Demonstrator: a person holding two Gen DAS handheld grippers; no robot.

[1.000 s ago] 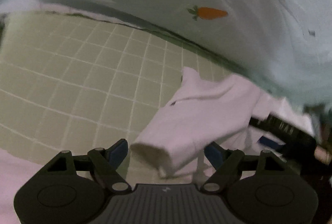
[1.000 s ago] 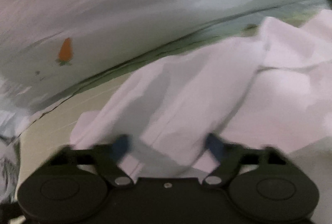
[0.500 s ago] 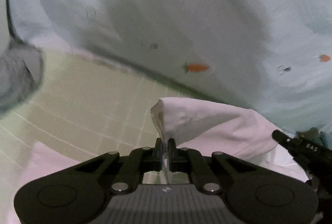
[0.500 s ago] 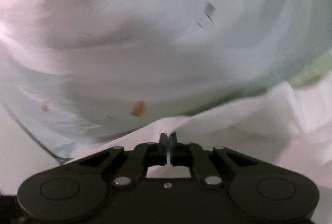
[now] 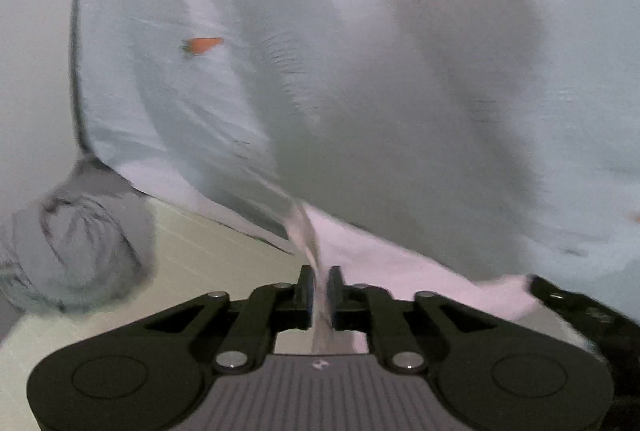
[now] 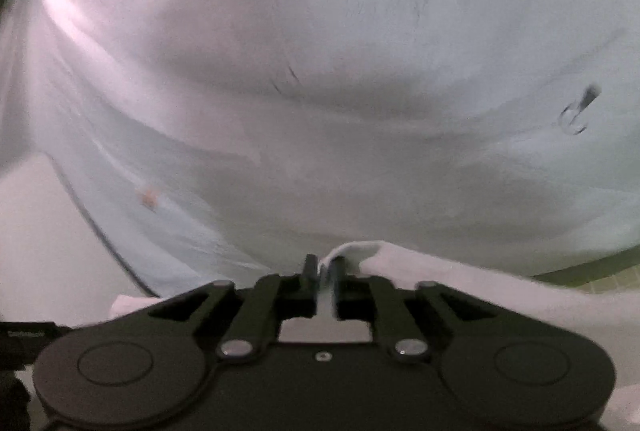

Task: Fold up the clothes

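Note:
A white garment (image 5: 400, 267) hangs lifted off the pale green mat (image 5: 208, 259). In the left wrist view my left gripper (image 5: 320, 281) pinches a thin fold of it between its pads, and the jaws are opening slightly with the cloth still between them. In the right wrist view my right gripper (image 6: 322, 271) holds another edge of the white garment (image 6: 460, 283) the same way, also easing open with cloth between the pads. The garment stretches between the two grippers. Its lower part is hidden below the gripper bodies.
A pale blue sheet with carrot prints (image 5: 280, 71) fills the background close ahead, also in the right wrist view (image 6: 320, 111). A grey bundled cloth (image 5: 80, 239) lies at the left on the mat. A black part of the other gripper (image 5: 568, 307) shows at the right edge.
Both grippers were open around the garment on the mat, then shut on its cloth and rose with it. The mat has dropped low in view and the blue sheet fills the frames.

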